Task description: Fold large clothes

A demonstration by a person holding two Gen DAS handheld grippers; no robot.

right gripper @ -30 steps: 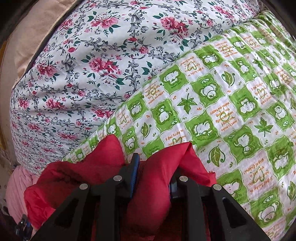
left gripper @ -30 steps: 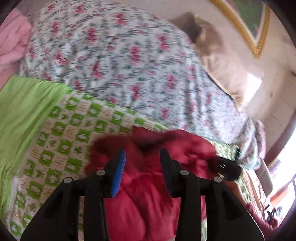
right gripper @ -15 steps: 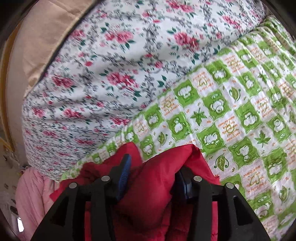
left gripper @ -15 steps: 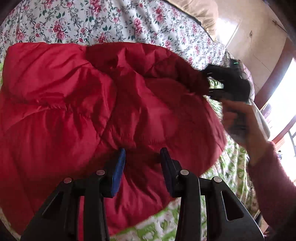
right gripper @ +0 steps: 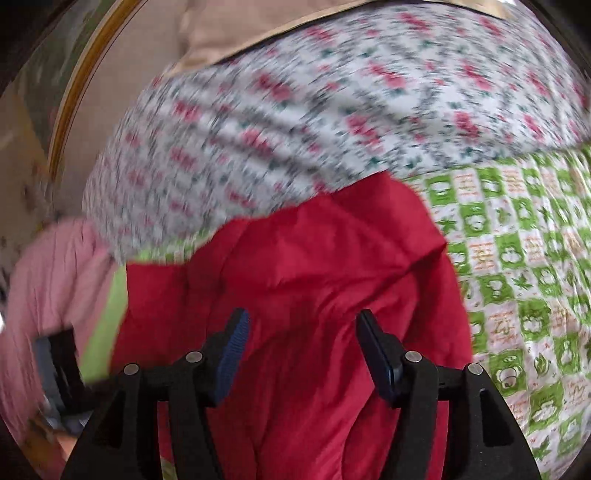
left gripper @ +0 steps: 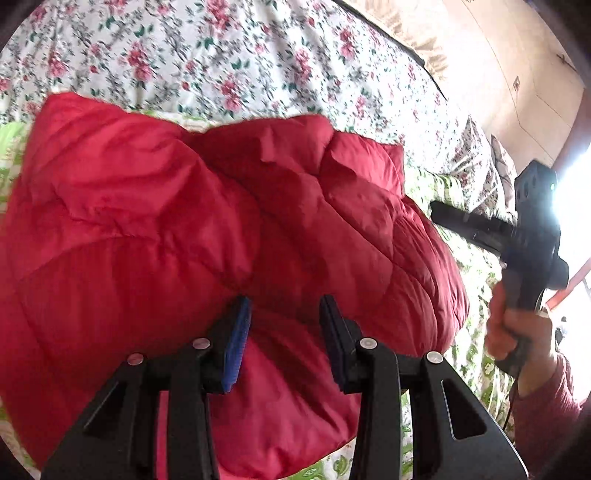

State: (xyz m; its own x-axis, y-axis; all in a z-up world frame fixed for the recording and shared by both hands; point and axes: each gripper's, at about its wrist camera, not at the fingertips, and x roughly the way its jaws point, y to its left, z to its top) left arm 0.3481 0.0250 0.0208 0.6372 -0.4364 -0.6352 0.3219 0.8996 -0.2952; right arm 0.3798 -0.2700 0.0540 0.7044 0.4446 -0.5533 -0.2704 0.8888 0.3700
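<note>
A red padded jacket (left gripper: pixel 221 221) lies spread on the green-checked sheet (right gripper: pixel 517 277) of a bed. My left gripper (left gripper: pixel 284 317) sits low over its near part. A ridge of the red fabric runs between the pads and creases fan out from them, so it looks shut on the jacket. My right gripper (right gripper: pixel 303 321) hovers above the jacket's folded corner (right gripper: pixel 332 258). Its jaws are opening wide and the pads press on nothing. In the left wrist view the right gripper (left gripper: pixel 443 216) is off the jacket's right edge, held by a hand (left gripper: pixel 517 332) in a red sleeve.
A white quilt with pink flowers (left gripper: pixel 221 55) is piled behind the jacket. A pink garment (right gripper: pixel 48 277) lies at the left in the right wrist view. Beige bedding (right gripper: pixel 240 29) and a gold-framed picture (right gripper: pixel 74 99) stand by the wall. Bright window light comes from the right.
The right jaws opened and let go of the red fabric, then the gripper lifted and pulled back. The left gripper came down with the jacket, which now lies spread on the bed.
</note>
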